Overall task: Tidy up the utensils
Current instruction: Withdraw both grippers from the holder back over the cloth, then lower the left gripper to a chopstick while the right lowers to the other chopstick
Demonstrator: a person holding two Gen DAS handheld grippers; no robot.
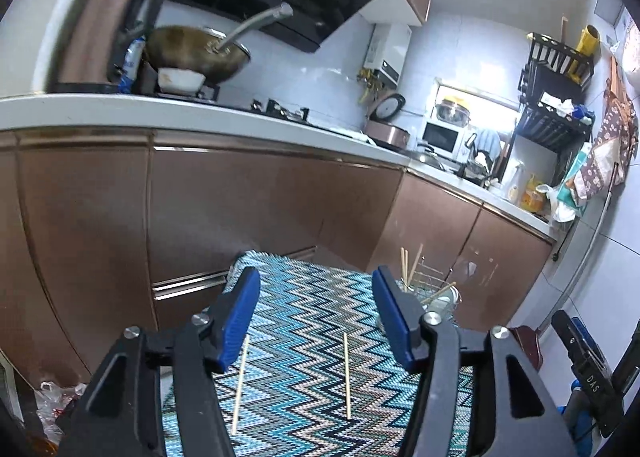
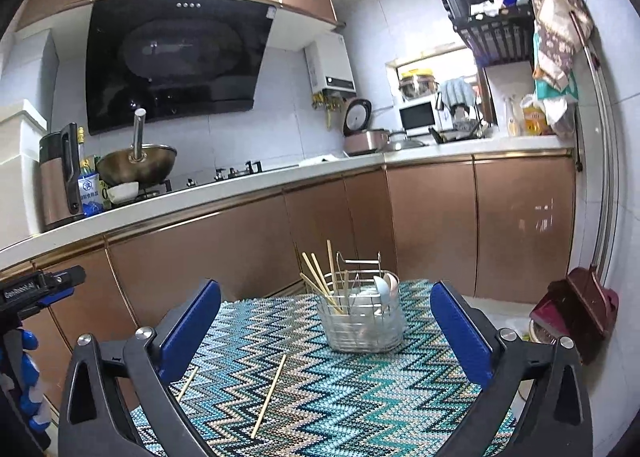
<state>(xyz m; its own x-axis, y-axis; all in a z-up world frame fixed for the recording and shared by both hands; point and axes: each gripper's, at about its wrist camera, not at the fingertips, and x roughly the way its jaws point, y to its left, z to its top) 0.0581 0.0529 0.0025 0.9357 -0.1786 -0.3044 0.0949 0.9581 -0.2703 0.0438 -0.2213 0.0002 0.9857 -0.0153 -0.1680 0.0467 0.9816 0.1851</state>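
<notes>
Both your grippers, left (image 1: 316,321) and right (image 2: 326,333), are wide apart and hold nothing, and the two chopsticks (image 1: 347,375) lie flat on the mat just under the left one, pointing away from you toward the basket (image 2: 362,317).

My left gripper (image 1: 316,313) has black plastic arms with triangular cut-outs, silver round screws at the pivots and ribbed blue rubber fingers (image 1: 240,317); my right gripper (image 2: 326,327) is built the same, its blue fingers (image 2: 460,329) smooth-faced, and white lettering marks the black housing of each
</notes>
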